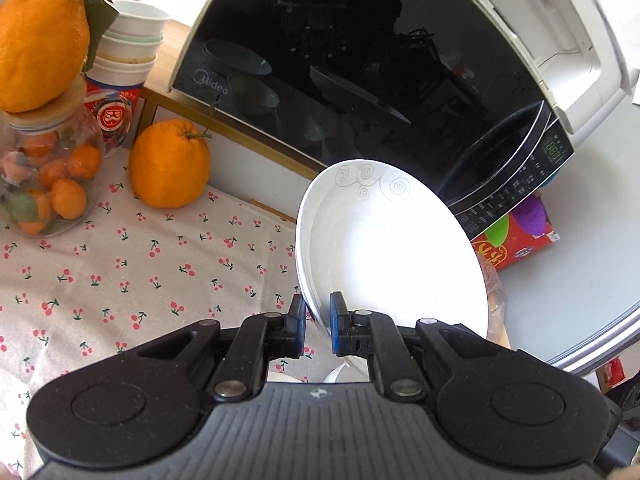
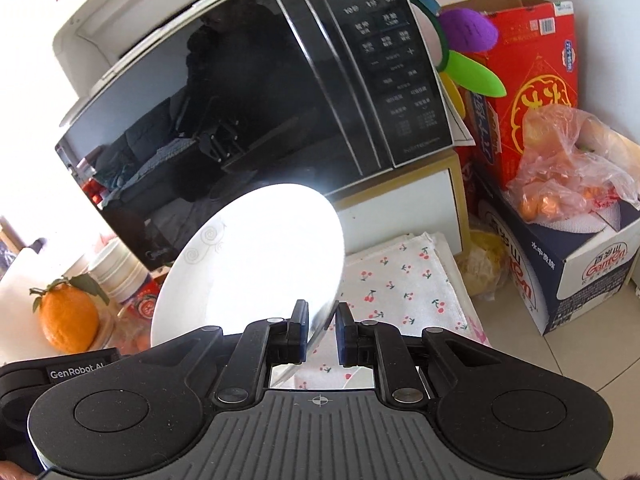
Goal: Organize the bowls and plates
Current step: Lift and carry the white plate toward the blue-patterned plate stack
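A white plate with grey swirl marks (image 1: 384, 248) is held tilted above the cherry-print cloth (image 1: 120, 264), in front of the black microwave (image 1: 340, 60). My left gripper (image 1: 317, 322) is shut on its near rim; a second rim line shows under it, so it may be a stack of two. In the right wrist view the same plate (image 2: 256, 256) leans left, and my right gripper (image 2: 322, 328) is shut on its right rim. A stack of white bowls (image 1: 128, 44) stands on a red cup at the back left.
Large oranges (image 1: 170, 164) (image 1: 40, 40) and a jar of small oranges (image 1: 48, 184) sit on the left. A white printer (image 1: 560, 40) tops the microwave. Red and blue boxes (image 2: 532, 80) and a bag of fruit (image 2: 568, 160) crowd the right. The cloth (image 2: 404, 288) shows below.
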